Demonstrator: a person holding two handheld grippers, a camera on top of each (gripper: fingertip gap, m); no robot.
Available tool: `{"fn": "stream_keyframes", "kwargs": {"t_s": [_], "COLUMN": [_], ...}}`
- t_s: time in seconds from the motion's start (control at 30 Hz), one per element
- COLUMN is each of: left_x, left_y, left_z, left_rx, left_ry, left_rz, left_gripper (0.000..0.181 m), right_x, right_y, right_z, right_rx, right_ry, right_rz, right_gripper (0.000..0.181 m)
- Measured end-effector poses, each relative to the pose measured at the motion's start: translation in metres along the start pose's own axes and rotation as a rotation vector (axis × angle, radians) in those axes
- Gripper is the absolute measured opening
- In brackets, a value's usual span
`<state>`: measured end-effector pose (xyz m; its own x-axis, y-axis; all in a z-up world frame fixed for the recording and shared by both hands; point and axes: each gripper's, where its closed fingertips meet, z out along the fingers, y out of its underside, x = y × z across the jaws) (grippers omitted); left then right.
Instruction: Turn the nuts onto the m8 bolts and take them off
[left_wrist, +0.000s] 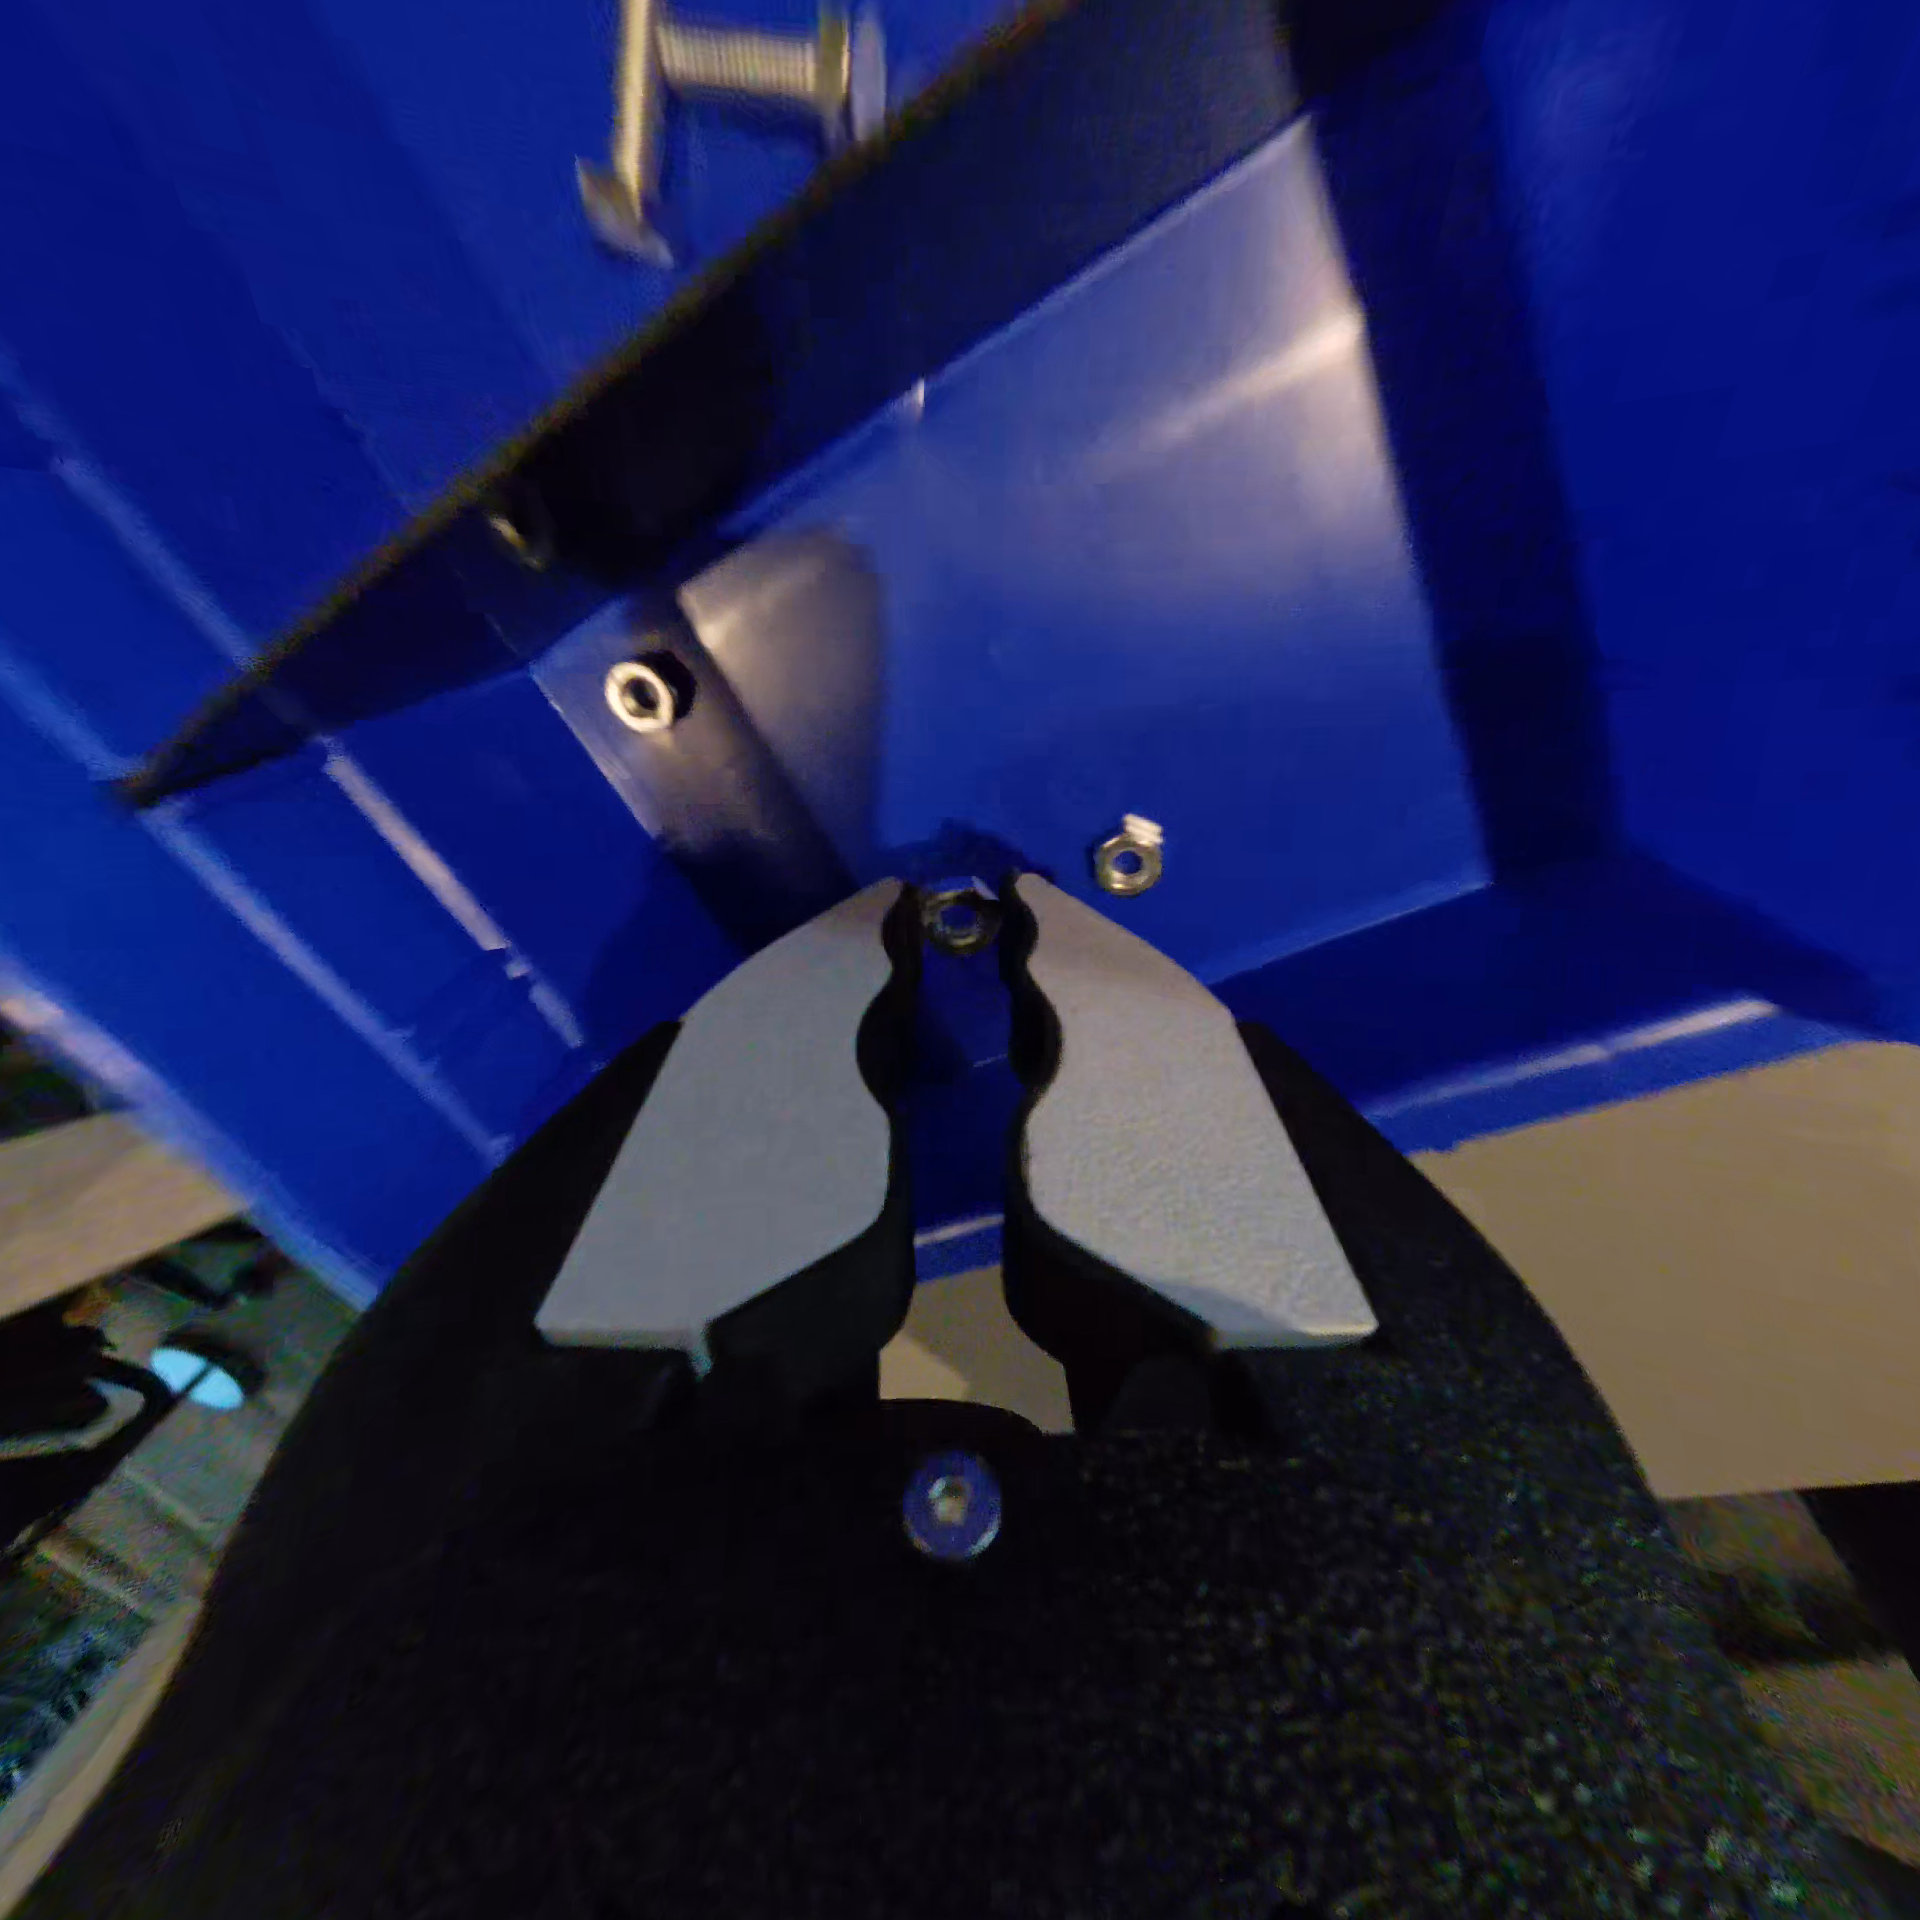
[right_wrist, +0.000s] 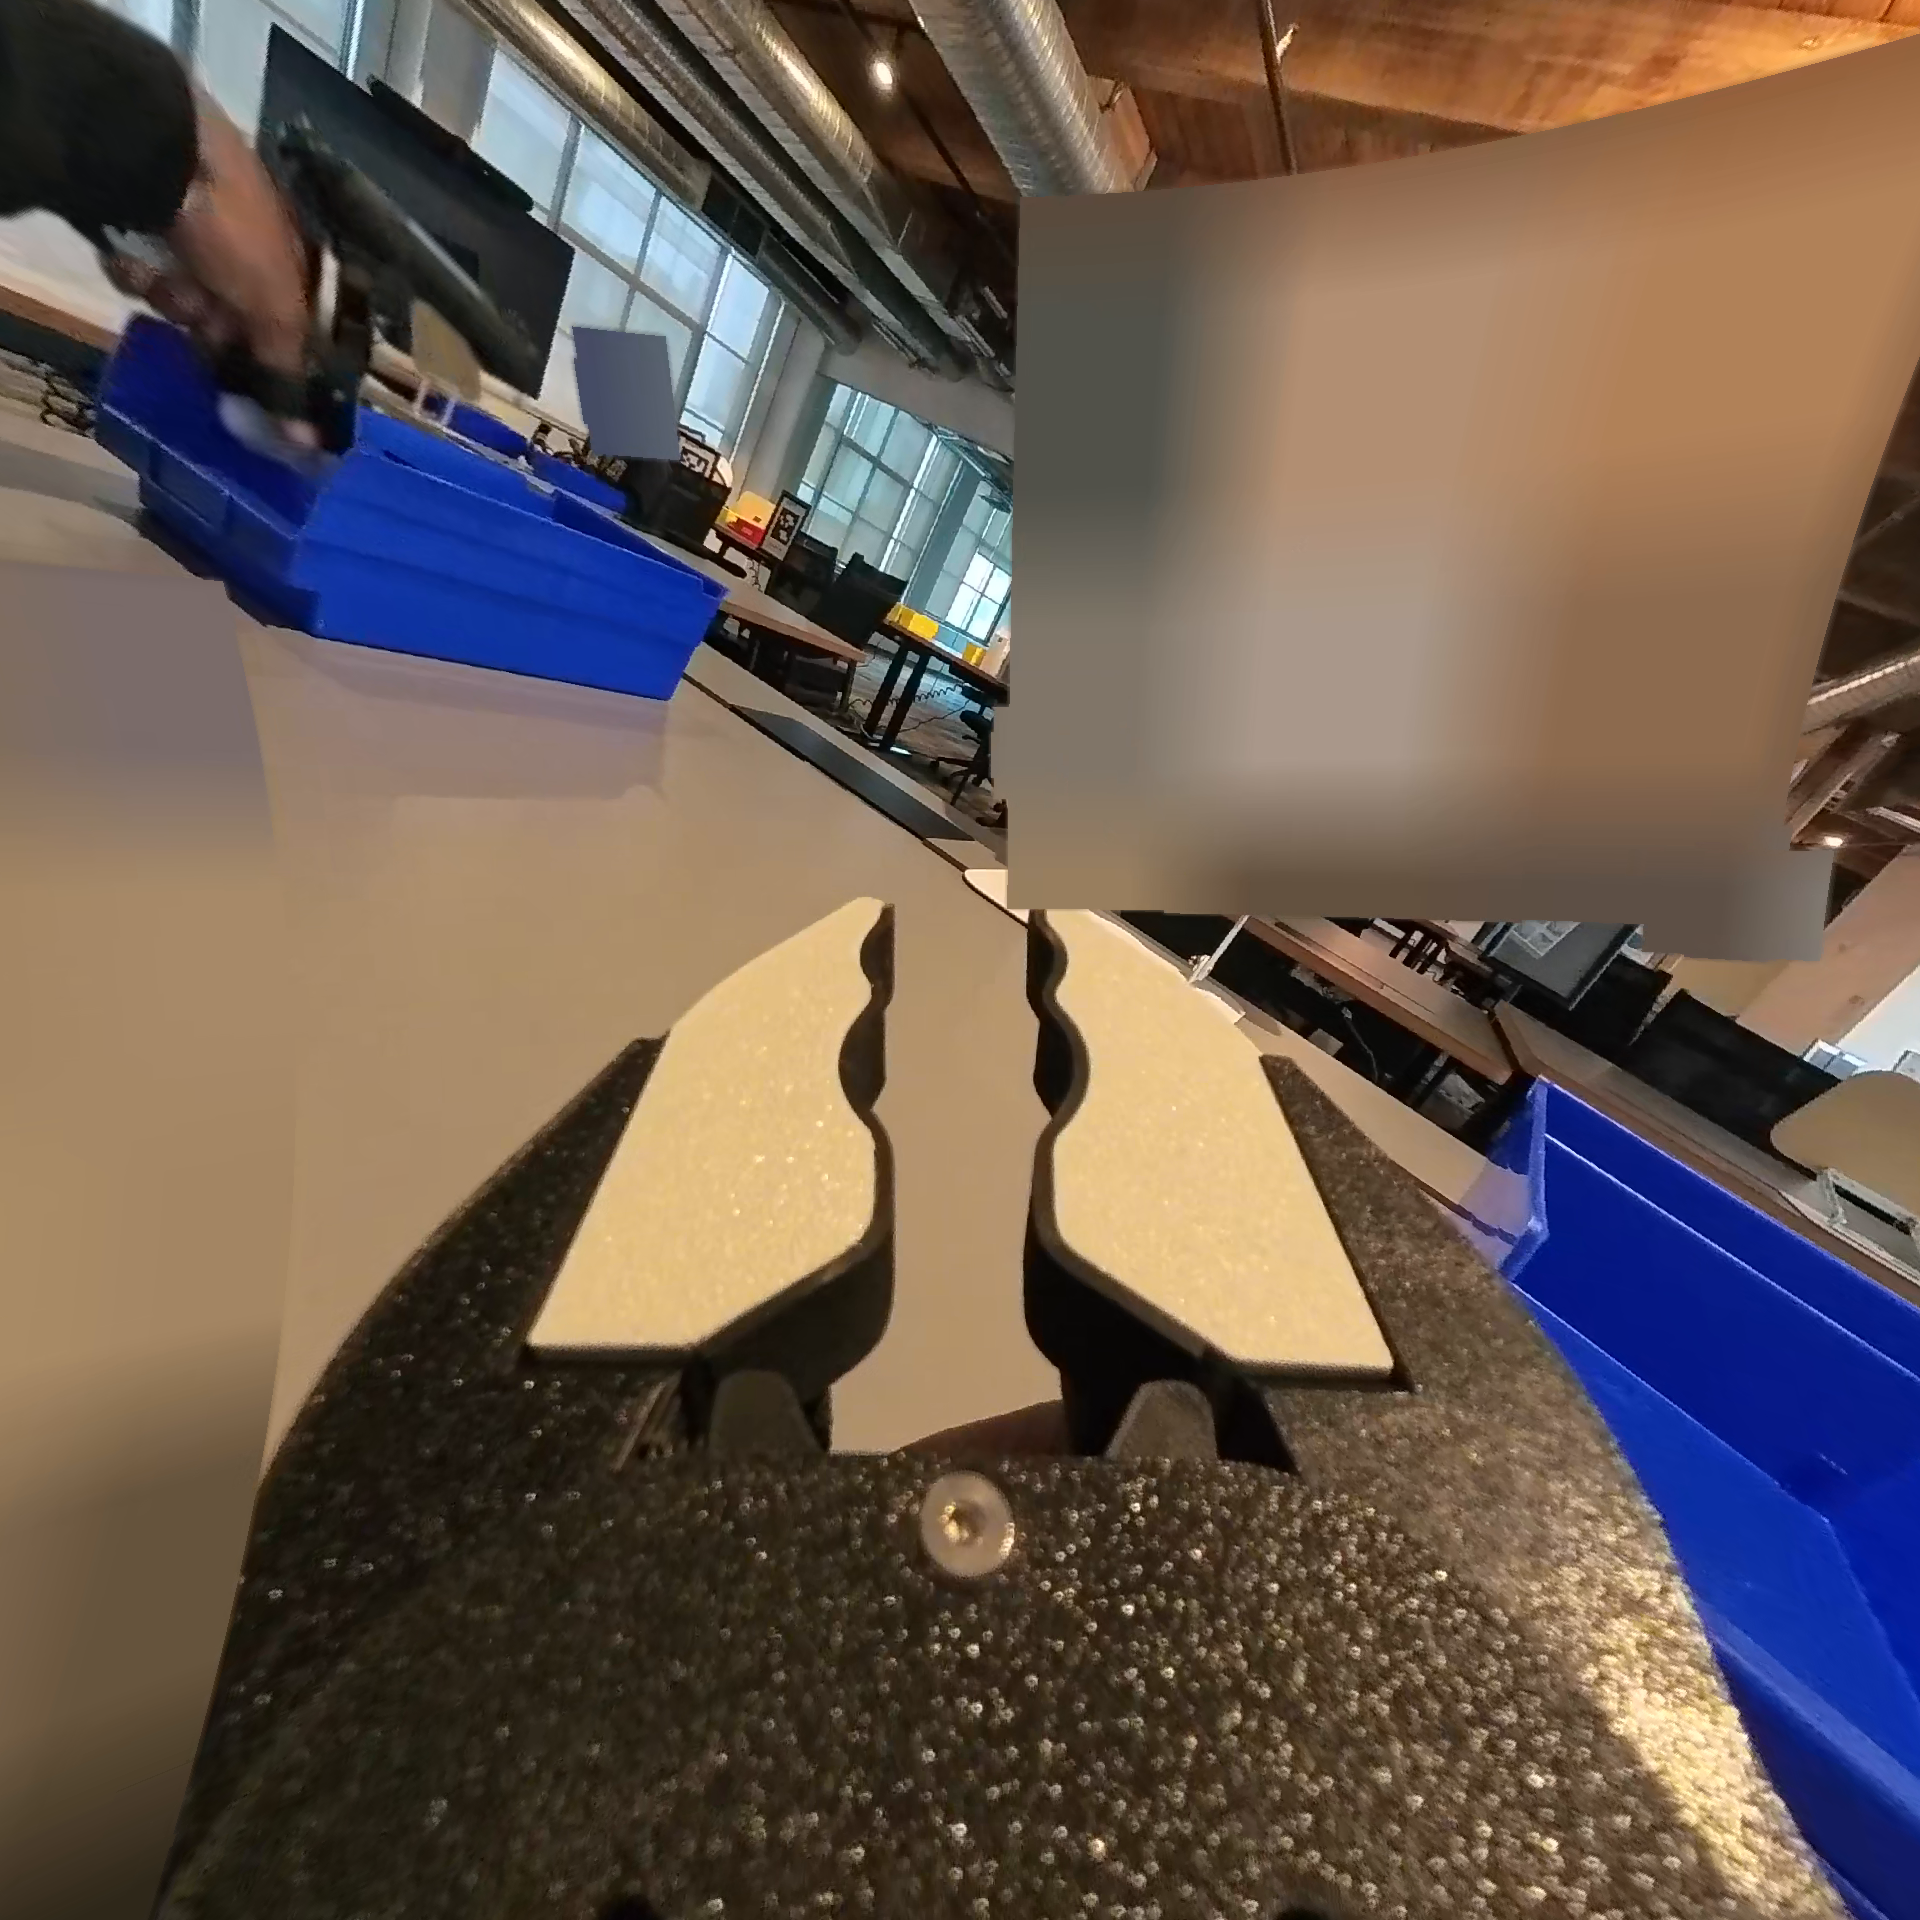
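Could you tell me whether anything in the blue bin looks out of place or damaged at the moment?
Nothing looks damaged. The left gripper grips one nut inside the blue bin; two loose nuts lie apart on its floor, and bolts rest behind the black divider. The right gripper is open and empty.

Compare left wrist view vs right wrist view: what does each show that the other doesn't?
Left wrist only: the left gripper closed on a nut inside a blue bin, two loose nuts beside it, bolts past the divider.

Right wrist only: the right gripper, open and empty over the table, and the room.

Both: the blue bins.
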<state>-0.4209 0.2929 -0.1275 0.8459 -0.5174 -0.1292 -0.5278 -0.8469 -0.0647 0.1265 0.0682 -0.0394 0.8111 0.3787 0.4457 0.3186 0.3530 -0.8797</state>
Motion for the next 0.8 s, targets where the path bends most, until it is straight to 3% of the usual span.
{"fn": "stream_keyframes", "kwargs": {"t_s": [0.13, 0.23, 0.3, 0.43, 0.53, 0.67, 0.8], "left_x": [0.043, 0.128, 0.187, 0.284, 0.33, 0.352, 0.358], "left_y": [-0.044, -0.075, -0.083, -0.086, -0.081, -0.073, -0.065], "left_z": [-0.074, -0.123, -0.133, -0.103, -0.063, -0.022, -0.004], "left_rx": [0.249, 0.42, 0.448, 0.389, 0.304, 0.212, 0.174], "left_ry": [-0.034, 0.033, 0.068, 0.144, 0.19, 0.193, 0.212], "left_rz": [0.142, 0.393, 0.572, 0.822, 0.929, 0.984, 1.001], "left_gripper": [0.014, 0.014, 0.014, 0.014, 0.014, 0.014, 0.014], "right_x": [-0.001, -0.001, 0.0, 0.001, 0.0, -0.003, -0.005], "right_y": [0.001, 0.001, 0.001, 0.0, 0.0, 0.0, 0.0], "right_z": [0.001, 0.002, 0.002, 0.0, 0.0, 0.0, 0.001], "right_rx": [-0.005, -0.007, -0.006, 0.0, 0.001, -0.001, -0.002], "right_ry": [-0.002, 0.0, 0.003, 0.01, 0.007, -0.005, -0.014], "right_rz": [-0.001, -0.006, -0.009, -0.01, -0.019, -0.041, -0.043], "right_gripper": [0.024, 0.024, 0.024, 0.024, 0.024, 0.024, 0.024]}}
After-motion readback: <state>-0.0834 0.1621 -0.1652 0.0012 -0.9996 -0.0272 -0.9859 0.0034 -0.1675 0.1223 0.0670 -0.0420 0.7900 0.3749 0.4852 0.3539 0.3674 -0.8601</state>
